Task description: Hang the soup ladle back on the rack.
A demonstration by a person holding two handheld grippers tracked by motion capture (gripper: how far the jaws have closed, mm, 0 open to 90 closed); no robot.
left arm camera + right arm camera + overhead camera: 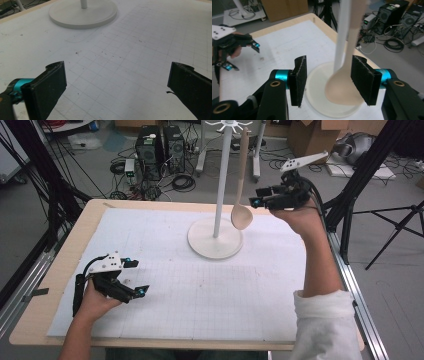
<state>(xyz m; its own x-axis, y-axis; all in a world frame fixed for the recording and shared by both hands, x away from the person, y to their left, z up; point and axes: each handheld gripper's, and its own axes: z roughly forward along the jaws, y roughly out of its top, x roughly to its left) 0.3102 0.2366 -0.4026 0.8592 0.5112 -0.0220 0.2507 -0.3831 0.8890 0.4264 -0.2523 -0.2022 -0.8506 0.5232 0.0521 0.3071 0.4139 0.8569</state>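
Note:
A beige wooden spoon [242,215] hangs bowl-down from the top of a white hook stand [215,239] at the back middle of the table. My right gripper [259,199] is raised just to the right of the spoon's bowl. In the right gripper view its jaws [328,80] stand apart with the spoon bowl [343,90] between them, close to the right pad, with a clear gap on the left side. My left gripper [139,277] rests low at the table's front left, open with nothing between its jaws [117,82]. The stand's base [83,15] lies ahead of it.
A white gridded mat [200,285] covers the wooden table [75,240]. Computer towers [157,150] and cables sit on the floor behind. A black tripod [395,225] and frame legs stand off the right edge.

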